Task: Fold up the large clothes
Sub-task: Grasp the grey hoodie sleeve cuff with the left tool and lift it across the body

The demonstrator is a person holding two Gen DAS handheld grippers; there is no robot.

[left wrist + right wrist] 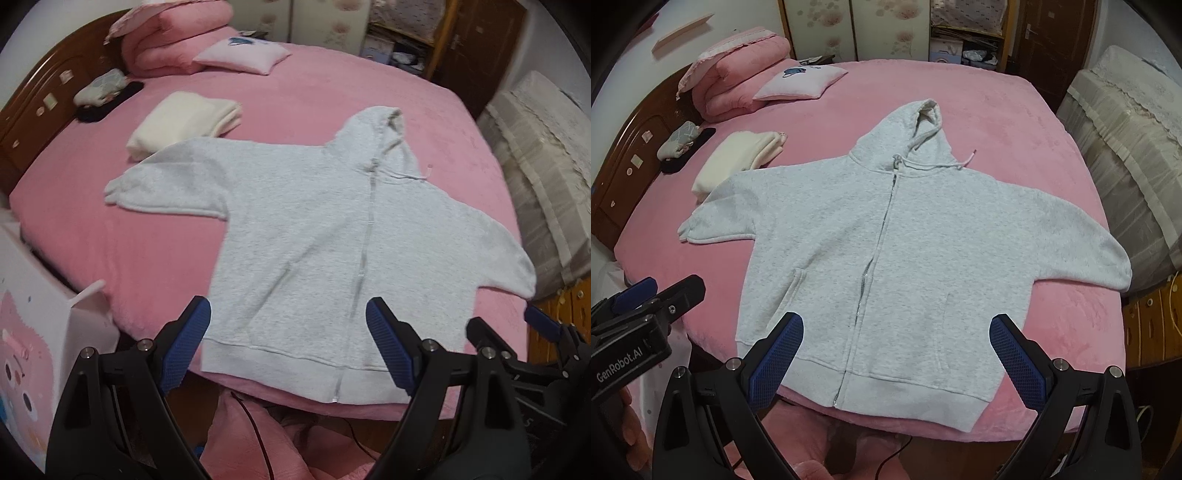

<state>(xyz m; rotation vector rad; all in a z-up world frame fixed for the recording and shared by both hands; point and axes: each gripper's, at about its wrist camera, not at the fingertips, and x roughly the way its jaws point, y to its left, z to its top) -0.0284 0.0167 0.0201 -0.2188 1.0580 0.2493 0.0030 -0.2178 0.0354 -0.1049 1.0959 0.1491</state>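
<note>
Bed (1015, 122): covered in pink.
Hoodie (923, 240): grey, zipped, laid flat front-up on the bed, sleeves spread, hem at the near edge.
Folded cream blanket (738, 162): set beside one sleeve.
Left claw (288, 343): held open above the hem, nothing gripped.
Right claw (895, 356): held open above the hem, nothing gripped.

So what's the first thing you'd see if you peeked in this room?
A big pale grey zip-up hoodie is spread flat, sleeves out, in the middle of a fuzzy pink bed. Beside its left-hand sleeve sits a folded cream blanket, with a small pink pillow further back. Both the left gripper and the right gripper hang open above the hoodie's bottom hem.
</note>
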